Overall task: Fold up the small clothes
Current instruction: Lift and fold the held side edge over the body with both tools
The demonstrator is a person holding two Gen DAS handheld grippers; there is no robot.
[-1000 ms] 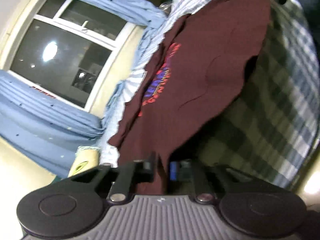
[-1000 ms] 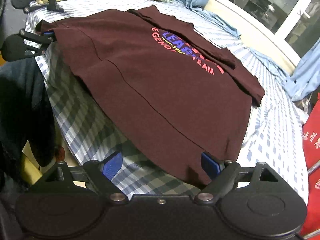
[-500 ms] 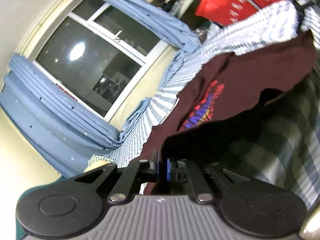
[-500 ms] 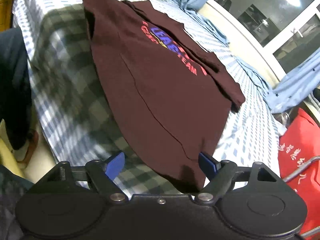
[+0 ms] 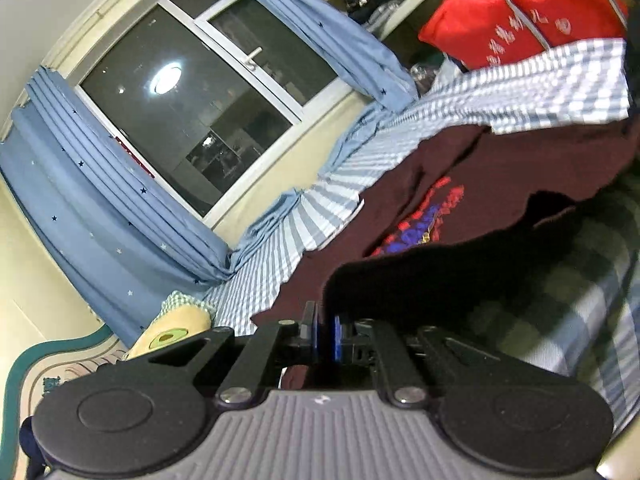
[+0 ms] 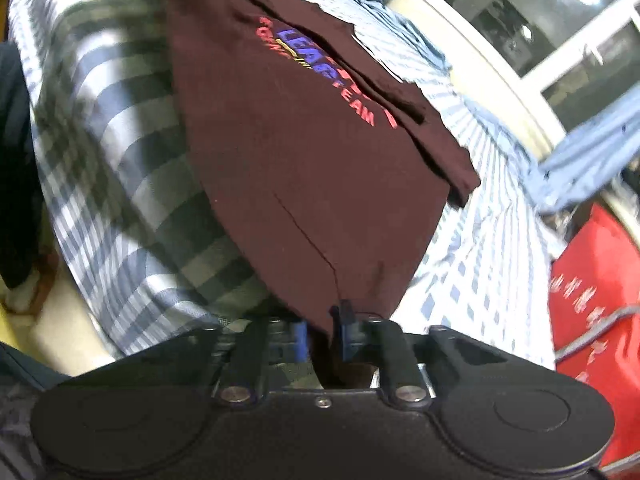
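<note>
Since a second ago the near hem of the shirt [image 6: 304,152] is rising off the bed [image 6: 104,128], its corner at the left claw [image 5: 325,334] now hanging as a dark flap in the left wrist view, while the right claw [image 6: 322,334], spread wide then, is closing on the other hem corner with cloth already between its blue pads. That left claw is staying pressed together, pinching a fold of the maroon cloth. Judging by how it is sagging and creasing between the two grips, the shirt is light, soft and limp, not slippery, so it is likely to droop wherever it is not being held; the two hem corners look like the sensible places to hold, keeping the edge taut for folding toward the collar. It is a dark maroon tee with red and blue lettering across the chest, one sleeve lying flat toward the window [image 5: 188,120], most of the body resting on the checked sheet. Beyond it, blue curtains [image 5: 100,216] are framing the dark pane, and a red bag [image 6: 592,280] is sitting off the bed's far side.
</note>
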